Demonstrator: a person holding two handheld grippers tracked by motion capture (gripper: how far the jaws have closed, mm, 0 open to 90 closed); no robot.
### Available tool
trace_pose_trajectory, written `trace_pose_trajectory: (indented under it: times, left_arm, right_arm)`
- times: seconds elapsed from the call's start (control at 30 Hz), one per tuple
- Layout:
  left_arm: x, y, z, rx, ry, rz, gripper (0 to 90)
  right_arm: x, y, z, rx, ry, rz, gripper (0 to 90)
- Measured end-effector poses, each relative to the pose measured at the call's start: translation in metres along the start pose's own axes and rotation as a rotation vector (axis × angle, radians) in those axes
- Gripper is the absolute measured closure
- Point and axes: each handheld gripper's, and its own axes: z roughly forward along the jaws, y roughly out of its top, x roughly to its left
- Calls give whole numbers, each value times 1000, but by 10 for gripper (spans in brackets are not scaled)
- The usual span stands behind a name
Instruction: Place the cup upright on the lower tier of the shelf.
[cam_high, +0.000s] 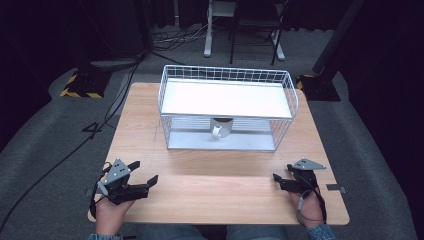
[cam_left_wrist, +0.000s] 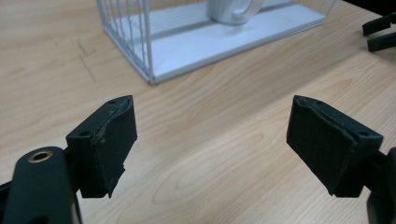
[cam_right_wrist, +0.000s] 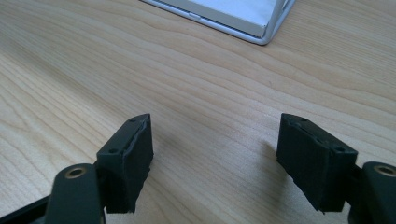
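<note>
Resting on the light wooden desk (cam_high: 200, 195), near its front edge, are the two hand-held black grippers. The left gripper (cam_high: 142, 172) sits at the front left corner in the person's left hand (cam_high: 111, 212); its fingers (cam_left_wrist: 109, 140) are spread wide, hold nothing, and point toward the desk's middle. The right gripper (cam_high: 280, 177) sits at the front right in the person's right hand (cam_high: 311, 210); its fingers (cam_right_wrist: 128, 158) are likewise spread wide and empty, with bare wood grain between them.

Toward the rear of the desk stands a white two-tier wire rack (cam_high: 227, 107) with its long axis running left to right, parallel to the desk's front edge. Its upper tier is a flat white panel bounded by a wire-grid rim; its lower tier is a white tray, open toward the person.

On the lower tier, near its centre, sits a white mug (cam_high: 220, 129). Its handle (cam_high: 216, 133) faces the person. The left gripper view shows the mug's base and handle loop (cam_left_wrist: 243, 11) on the lower tray, well apart from that gripper's fingers.
</note>
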Motion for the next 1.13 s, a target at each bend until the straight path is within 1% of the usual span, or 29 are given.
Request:
trace_pose_trajectory:
  times: [0.03,0.1,0.13,0.17,0.2,0.33,0.43,0.47,0.5,0.57,0.6,0.63,0.7,0.73,0.77,0.87,0.9,0.93,0.97,1.0,1.13]
  left_arm:
    - [0,0,0,0,0,0,167]
    - [5,-6,2,20,5,-13,167]
    - [9,-11,5,49,13,-13,166]
    - [9,-11,5,49,13,-13,166]
    - [11,-13,7,72,18,-13,166]
    - [15,-20,16,149,31,2,167]
    - [16,-24,22,196,22,11,166]
    - [17,-27,25,214,25,6,167]
    - [17,-28,27,225,31,15,167]
    - [17,-29,28,229,32,11,167]
    - [18,-31,31,253,45,23,166]
    - [18,-31,31,253,45,23,166]
    - [18,-33,33,274,73,40,165]
    - [18,-35,35,281,91,57,160]
    - [18,-36,36,272,99,63,137]
    - [19,-35,38,280,96,54,119]
    - [18,-34,40,289,97,49,86]
    - [18,-34,40,298,98,57,61]
    - [17,-34,42,295,98,47,39]
    - [17,-33,43,303,101,45,19]
    - [17,-33,45,302,109,36,1]
  right_arm:
    - [0,0,0,0,0,0,273]
    - [0,0,0,0,1,-2,273]
    - [0,0,0,1,3,0,273]
    - [0,0,0,1,3,0,273]
    - [0,0,0,0,4,-1,273]
    - [1,0,0,2,2,-2,273]
    - [1,0,0,2,4,-3,273]
    - [1,0,0,2,4,-4,273]
    - [1,0,0,2,4,-4,273]
    - [1,0,0,2,4,-4,273]
    - [1,0,0,2,4,-4,273]
    - [1,0,0,2,4,-4,273]
    - [1,0,-1,2,3,-4,273]
    - [1,0,-1,2,3,-5,273]
    - [1,0,0,0,2,-7,273]
    - [1,0,0,0,3,-8,273]
    - [1,0,-1,0,3,-8,273]
    - [1,0,-1,0,3,-9,273]
    - [1,0,0,0,3,-9,272]
    - [1,0,-1,0,3,-9,272]
    - [1,0,0,1,2,-8,270]
